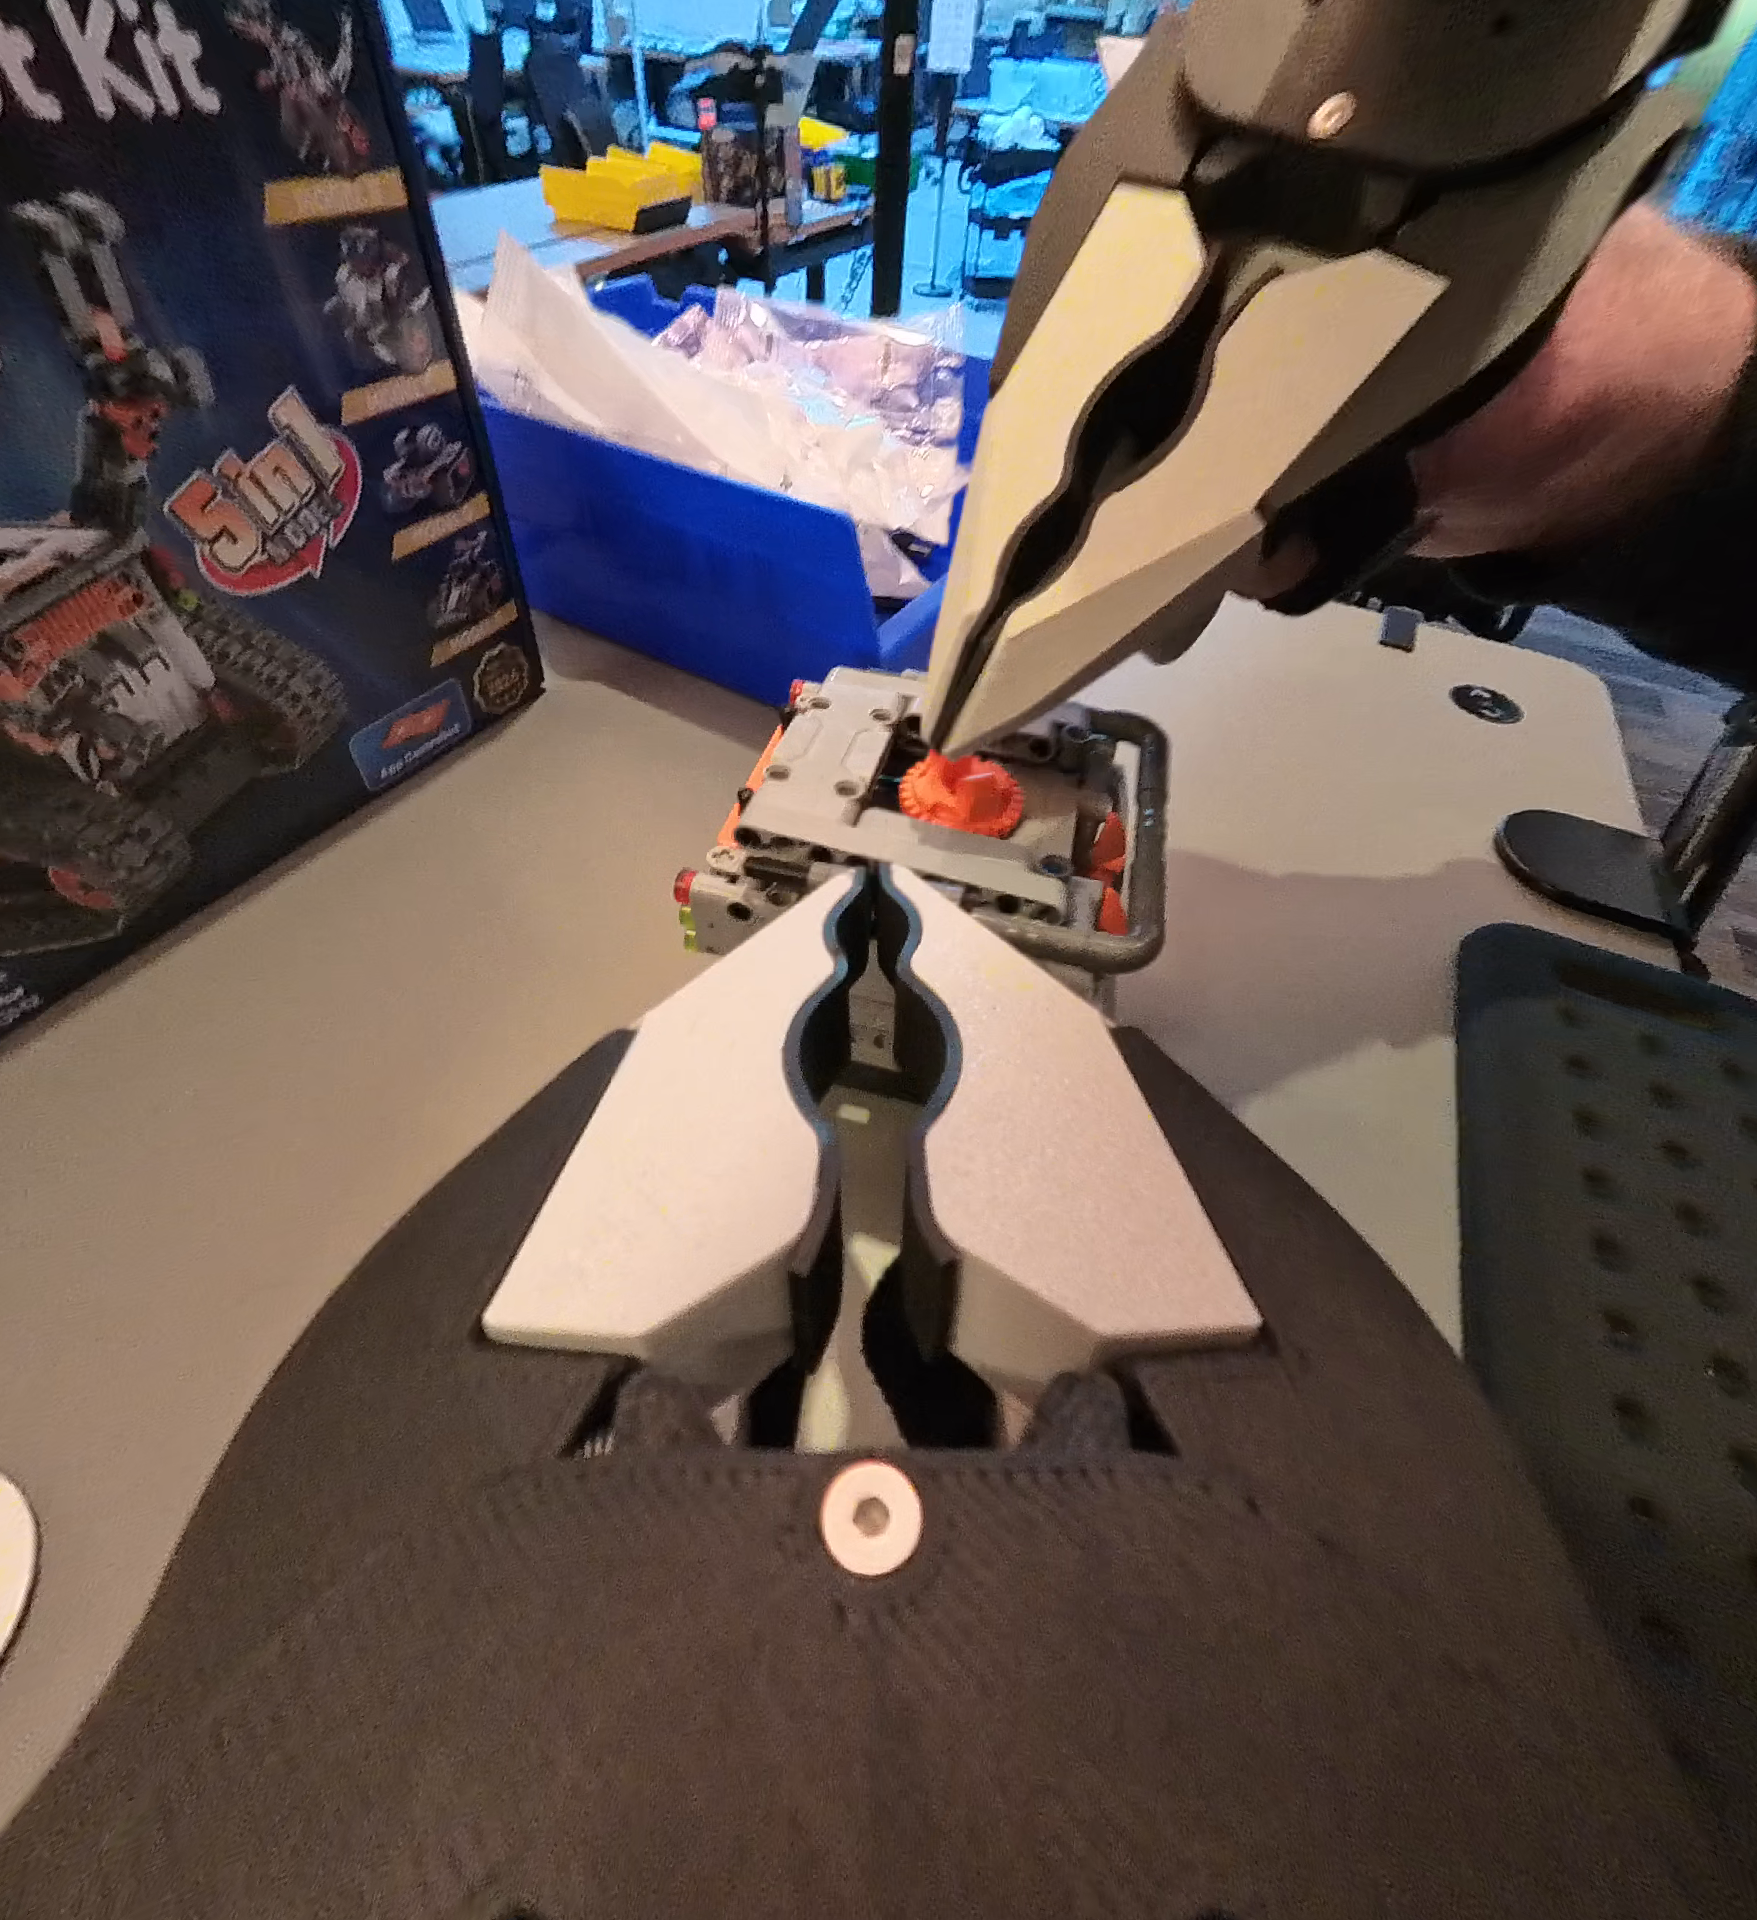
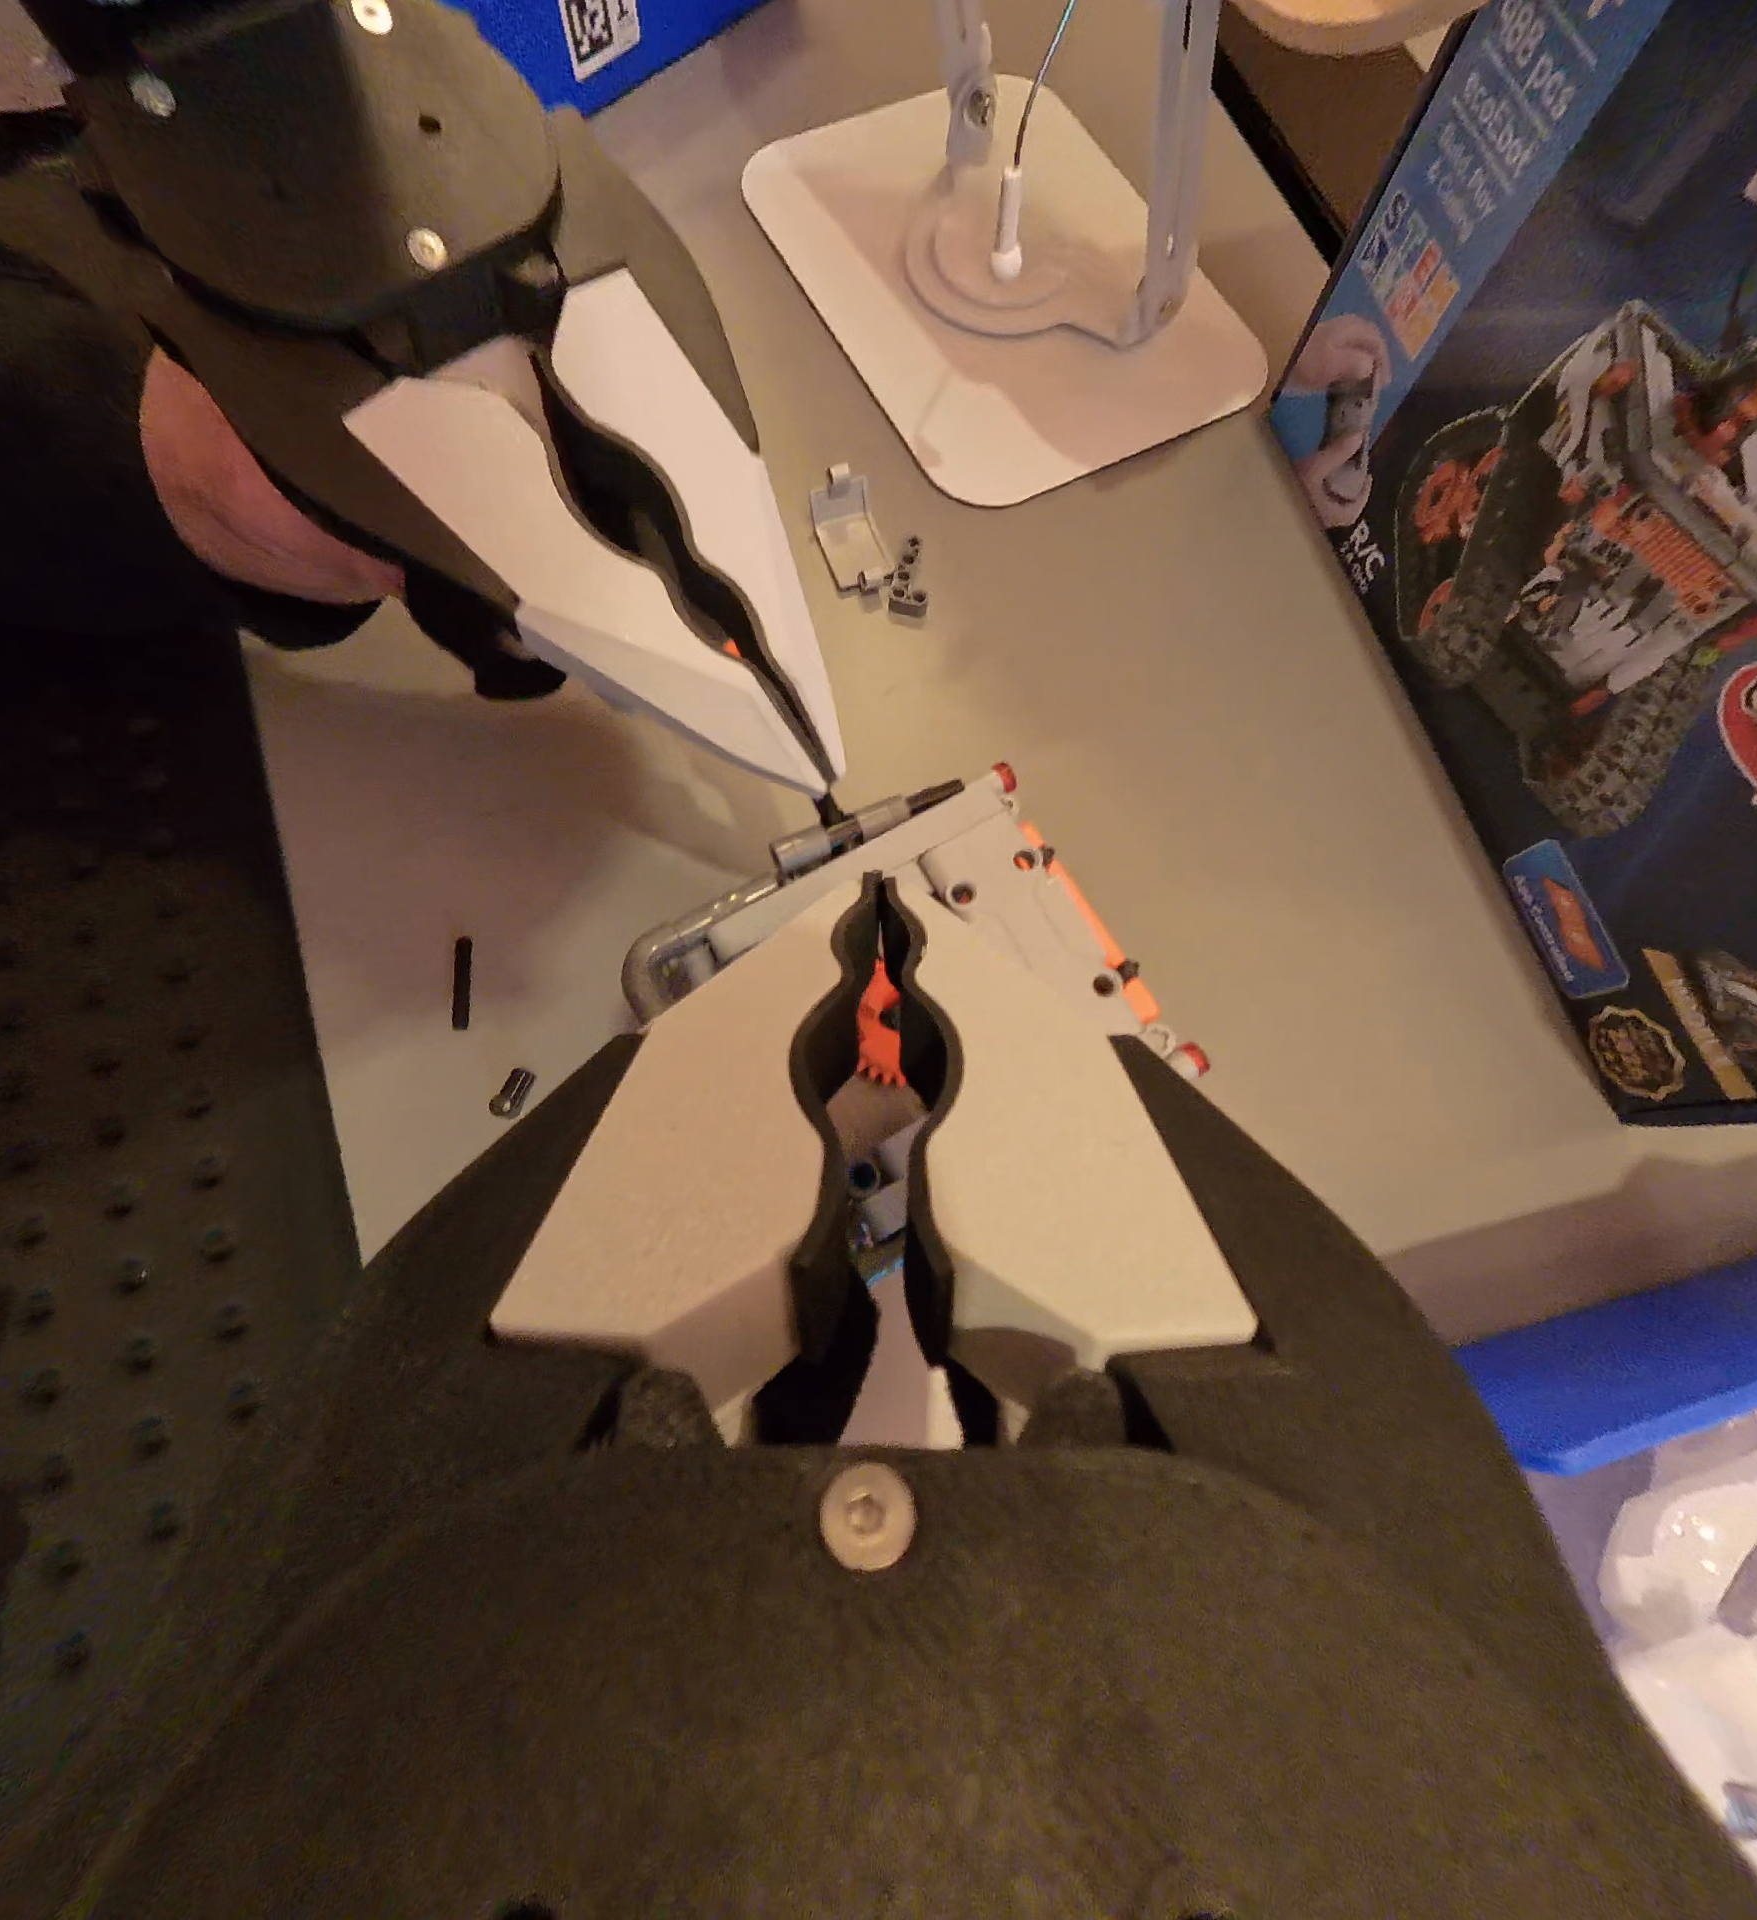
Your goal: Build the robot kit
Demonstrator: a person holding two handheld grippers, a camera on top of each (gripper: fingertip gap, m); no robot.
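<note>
Grey and orange plastic makes up the small brick-built assembly (image 1: 915,831) sitting on the pale tabletop (image 1: 334,1039), and both claws have met over it. The left gripper (image 1: 872,878) has its jaws pinched narrow on the near edge of the model, on a small dark pin as far as the right wrist view lets me judge. The right gripper (image 2: 879,883) comes down steeply from above, tips drawn nearly together at the orange gear (image 1: 962,795) on top; whether it truly grips the gear I cannot tell. A dark kit box (image 1: 178,468) stands close by (the blue bin (image 1: 687,540) of clear bags sits behind). Loose grey pieces (image 2: 869,545) lie near a white stand base (image 2: 1009,291).
</note>
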